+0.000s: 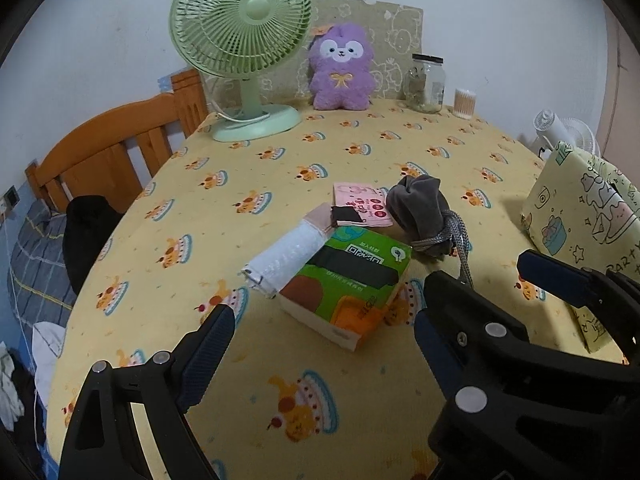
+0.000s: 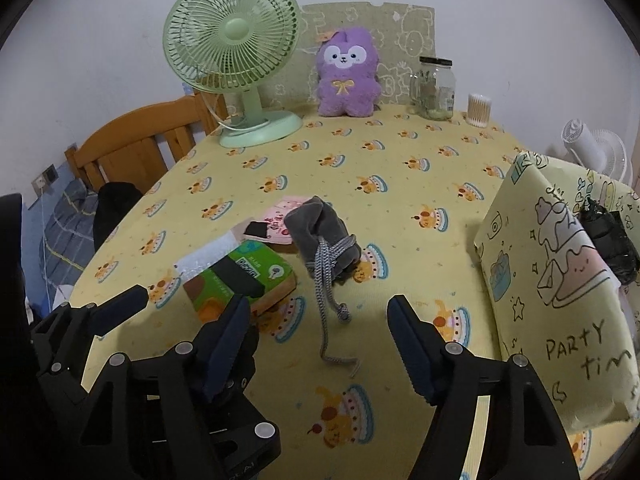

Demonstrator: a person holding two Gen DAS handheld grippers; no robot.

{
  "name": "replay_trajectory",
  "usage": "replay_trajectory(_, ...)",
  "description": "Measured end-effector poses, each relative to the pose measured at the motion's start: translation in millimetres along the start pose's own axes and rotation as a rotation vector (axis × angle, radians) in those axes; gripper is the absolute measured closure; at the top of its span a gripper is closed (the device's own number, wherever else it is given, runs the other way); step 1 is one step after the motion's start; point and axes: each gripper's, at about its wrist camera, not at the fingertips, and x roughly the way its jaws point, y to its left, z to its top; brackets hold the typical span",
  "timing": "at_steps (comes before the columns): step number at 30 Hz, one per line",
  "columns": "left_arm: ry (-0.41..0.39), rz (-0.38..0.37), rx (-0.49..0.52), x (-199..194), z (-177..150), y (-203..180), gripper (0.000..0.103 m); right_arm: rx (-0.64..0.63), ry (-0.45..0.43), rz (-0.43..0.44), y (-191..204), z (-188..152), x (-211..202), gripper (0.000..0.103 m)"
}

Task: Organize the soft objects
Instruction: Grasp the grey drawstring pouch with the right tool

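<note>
A grey drawstring pouch (image 1: 418,210) (image 2: 320,232) lies mid-table, its braided cord (image 2: 326,312) trailing toward me. Left of it sit a green tissue pack (image 1: 352,280) (image 2: 244,276), a white bubble-wrap packet (image 1: 286,258) and a pink packet (image 1: 362,204). My left gripper (image 1: 330,292) hangs open just above the tissue pack, touching nothing. My right gripper (image 2: 319,300) is open too; the cord lies on the cloth between its fingers, untouched. A purple plush (image 1: 340,68) (image 2: 346,76) stands at the back.
A cartoon-print fabric box (image 2: 556,280) with a black bundle (image 2: 610,236) in it stands at the right. A green fan (image 1: 240,40), a glass jar (image 1: 426,84) and a cotton-swab tub (image 1: 464,103) line the far edge. A wooden headboard (image 1: 108,148) is on the left.
</note>
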Motion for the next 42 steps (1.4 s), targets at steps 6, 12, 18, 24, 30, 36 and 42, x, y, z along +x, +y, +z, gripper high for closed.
replay_trajectory(6, 0.053, -0.044, 0.001, 14.4, 2.8, -1.1, 0.012, 0.002, 0.02, -0.012, -4.1, 2.2, 10.9, 0.029)
replay_trajectory(12, 0.069, -0.052, 0.002, 20.9, 5.2, -4.2, 0.046, 0.02, 0.032, -0.025, -8.5, 4.0, 18.2, 0.029)
replay_trajectory(18, 0.063, -0.072, -0.014, 21.1, 8.1, -4.4, 0.066, 0.0, 0.017, -0.034, -7.4, 9.6, 19.3, 0.029)
replay_trajectory(24, 0.037, -0.066, -0.042, 19.3, 14.1, 0.0, 0.071, -0.024, -0.013, -0.042, -3.0, 18.7, 21.4, 0.028)
replay_trajectory(30, 0.037, -0.057, -0.038, 24.6, 16.8, 0.1, 0.071, -0.002, -0.038, -0.054, -6.6, 33.6, 27.6, 0.032)
replay_trajectory(36, 0.06, -0.064, -0.042, 29.8, 17.1, -0.2, 0.071, -0.008, 0.012, -0.034, -5.9, 37.9, 45.3, 0.04)
replay_trajectory(42, 0.063, -0.052, -0.026, 30.7, 16.6, -4.8, 0.074, -0.012, 0.06, -0.021, -5.8, 36.1, 55.9, 0.06)
